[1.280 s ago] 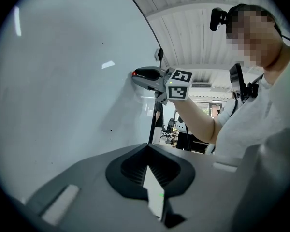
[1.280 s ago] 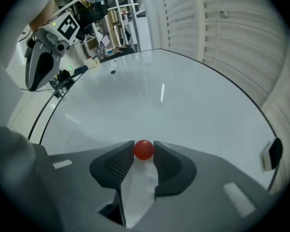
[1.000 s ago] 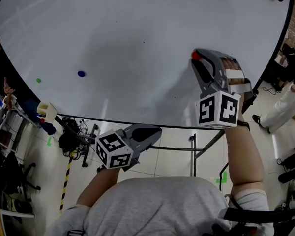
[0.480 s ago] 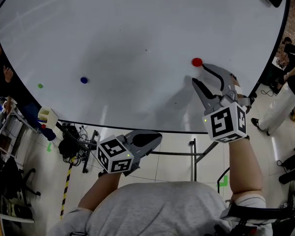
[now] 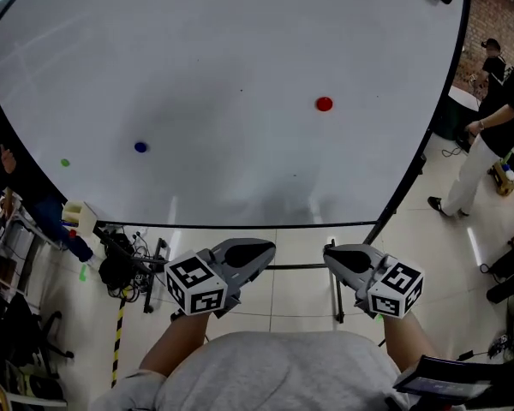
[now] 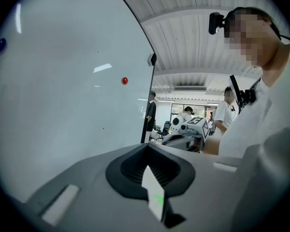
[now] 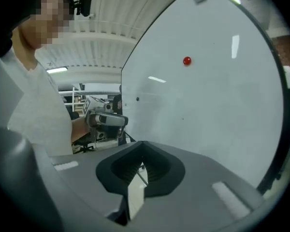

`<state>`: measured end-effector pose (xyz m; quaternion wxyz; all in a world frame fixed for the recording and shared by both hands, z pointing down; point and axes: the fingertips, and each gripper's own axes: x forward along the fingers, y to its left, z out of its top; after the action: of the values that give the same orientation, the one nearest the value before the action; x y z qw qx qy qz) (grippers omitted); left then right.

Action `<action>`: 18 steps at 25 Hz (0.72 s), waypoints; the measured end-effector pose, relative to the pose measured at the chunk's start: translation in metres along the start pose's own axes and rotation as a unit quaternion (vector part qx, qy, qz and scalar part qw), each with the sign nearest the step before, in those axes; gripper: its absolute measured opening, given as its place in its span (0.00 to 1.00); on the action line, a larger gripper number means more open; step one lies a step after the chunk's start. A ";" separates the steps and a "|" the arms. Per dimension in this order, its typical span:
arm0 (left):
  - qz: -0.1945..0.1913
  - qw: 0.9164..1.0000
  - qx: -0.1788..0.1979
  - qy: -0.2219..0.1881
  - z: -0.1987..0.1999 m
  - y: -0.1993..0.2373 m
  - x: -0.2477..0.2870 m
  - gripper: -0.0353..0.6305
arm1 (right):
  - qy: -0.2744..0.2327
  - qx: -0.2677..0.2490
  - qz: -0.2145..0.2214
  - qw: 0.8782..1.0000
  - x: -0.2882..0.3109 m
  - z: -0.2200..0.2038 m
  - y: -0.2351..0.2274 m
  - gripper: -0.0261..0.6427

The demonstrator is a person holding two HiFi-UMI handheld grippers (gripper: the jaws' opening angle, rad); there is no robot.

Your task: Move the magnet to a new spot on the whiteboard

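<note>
1. Whiteboard [image 5: 197, 58] fills the view ahead
2. Right gripper [image 5: 336, 259] and left gripper [image 5: 259, 252] hang below its lower edge, jaws together, empty
3. Red magnet [image 5: 324, 104] clings to the board's right half, straight above the nearer right gripper, well apart

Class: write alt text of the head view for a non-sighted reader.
A red magnet sits on the whiteboard, untouched; a blue dot and green dot lie far left. The left gripper and right gripper, shut, hang below.
</note>
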<state>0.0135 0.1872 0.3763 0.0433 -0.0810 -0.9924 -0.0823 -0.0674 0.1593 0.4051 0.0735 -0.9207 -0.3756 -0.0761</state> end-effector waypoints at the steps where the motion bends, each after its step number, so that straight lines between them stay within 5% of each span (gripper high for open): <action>1: 0.002 1.000 0.005 0.003 -0.003 -0.009 0.001 0.03 | -0.006 0.013 0.002 1.000 -0.006 -0.005 0.004 0.05; 5: 0.023 1.000 0.007 0.011 -0.019 -0.051 0.010 0.03 | -0.020 0.015 0.012 1.000 -0.037 -0.014 0.022 0.05; 11: 0.030 0.998 -0.042 0.026 -0.054 -0.125 0.032 0.03 | 0.000 0.025 0.033 0.999 -0.088 -0.043 0.056 0.04; 18: 0.025 0.999 -0.031 0.031 -0.052 -0.157 0.029 0.03 | -0.008 0.033 0.028 0.999 -0.114 -0.048 0.085 0.04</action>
<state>-0.0376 0.0297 0.4058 0.0736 -0.1046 -0.9852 -0.1144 -0.0925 0.0127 0.4234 0.1024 -0.9286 -0.3527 -0.0540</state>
